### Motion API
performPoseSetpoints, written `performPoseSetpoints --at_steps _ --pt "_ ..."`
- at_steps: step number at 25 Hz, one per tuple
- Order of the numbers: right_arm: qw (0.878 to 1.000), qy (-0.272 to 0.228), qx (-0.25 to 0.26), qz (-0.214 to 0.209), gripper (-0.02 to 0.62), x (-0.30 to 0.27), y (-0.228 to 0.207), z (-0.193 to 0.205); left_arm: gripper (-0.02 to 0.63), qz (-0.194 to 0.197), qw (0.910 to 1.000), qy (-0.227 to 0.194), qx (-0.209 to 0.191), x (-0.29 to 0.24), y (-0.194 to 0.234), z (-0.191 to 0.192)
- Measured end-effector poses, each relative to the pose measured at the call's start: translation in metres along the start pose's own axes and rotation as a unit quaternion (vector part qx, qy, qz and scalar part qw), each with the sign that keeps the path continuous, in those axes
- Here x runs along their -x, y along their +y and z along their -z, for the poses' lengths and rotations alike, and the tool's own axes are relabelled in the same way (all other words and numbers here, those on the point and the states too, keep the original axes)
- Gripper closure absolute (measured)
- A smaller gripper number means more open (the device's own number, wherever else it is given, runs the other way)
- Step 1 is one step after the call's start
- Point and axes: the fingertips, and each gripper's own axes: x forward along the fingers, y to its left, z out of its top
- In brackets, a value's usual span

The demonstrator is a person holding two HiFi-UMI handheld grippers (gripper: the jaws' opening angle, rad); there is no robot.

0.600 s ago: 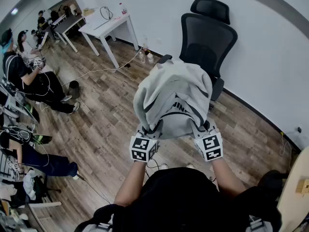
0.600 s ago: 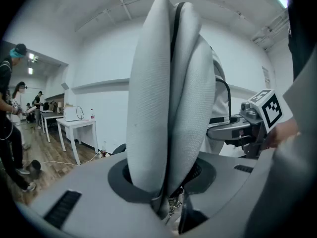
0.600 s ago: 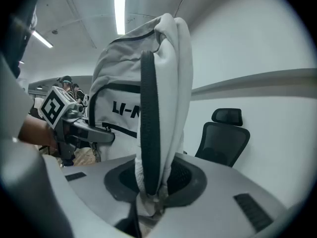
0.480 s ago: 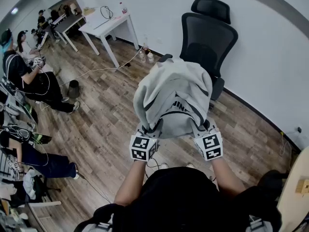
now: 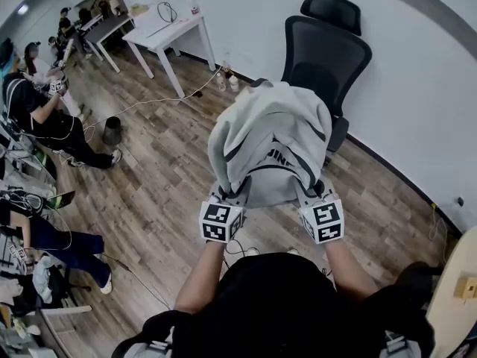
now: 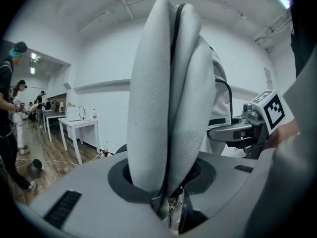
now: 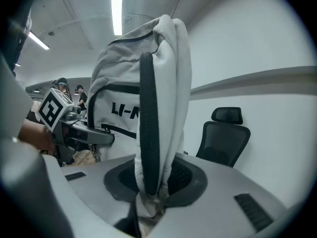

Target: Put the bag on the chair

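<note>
Grey bag (image 5: pixel 268 144) tight in left tool (image 5: pixel 227 197) and right tool (image 5: pixel 309 195), before black chair (image 5: pixel 328 51)

One grey bag (image 5: pixel 268 136). One black chair (image 5: pixel 328 54). Two grippers: left gripper (image 5: pixel 226 200), right gripper (image 5: pixel 313 198). Two desks: white desk (image 5: pixel 168 30), darker desk (image 5: pixel 104 30) behind. One bottle (image 5: pixel 195 7) on the white desk. One small dark bin (image 5: pixel 112 131) on the floor (image 5: pixel 164 185). Seated people (image 5: pixel 45 118) at left: at least three.

Seeing grey backpack (image 5: pixel 268 151) held up at centre, off the wood floor (image 5: pixel 164 192). Clamped at its 7 o'clock by left gripper (image 5: pixel 226 198), 5 o'clock by right gripper (image 5: pixel 313 197). Got black mesh office chair (image 5: pixel 326 58) just behind at 1 o'clock, white desk (image 5: pixel 168 32) at 11, seated people (image 5: pixel 45 118) at 9–10.
</note>
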Motion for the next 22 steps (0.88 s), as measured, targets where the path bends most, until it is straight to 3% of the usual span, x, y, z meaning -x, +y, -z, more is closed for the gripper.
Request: performPoseSetpoints --at_steps 10,22 --pt "1.000 -0.004 -0.002 0.021 0.494 -0.011 0.033 -0.023 0.472 0.023 0.9997 -0.005 -0.005 0.019 0.034 -0.009" --pt "0.998 0.027 -0.016 0.045 0.492 -0.027 0.056 -0.006 0.479 0.053 0.9984 0.018 0.007 0.019 0.054 0.017"
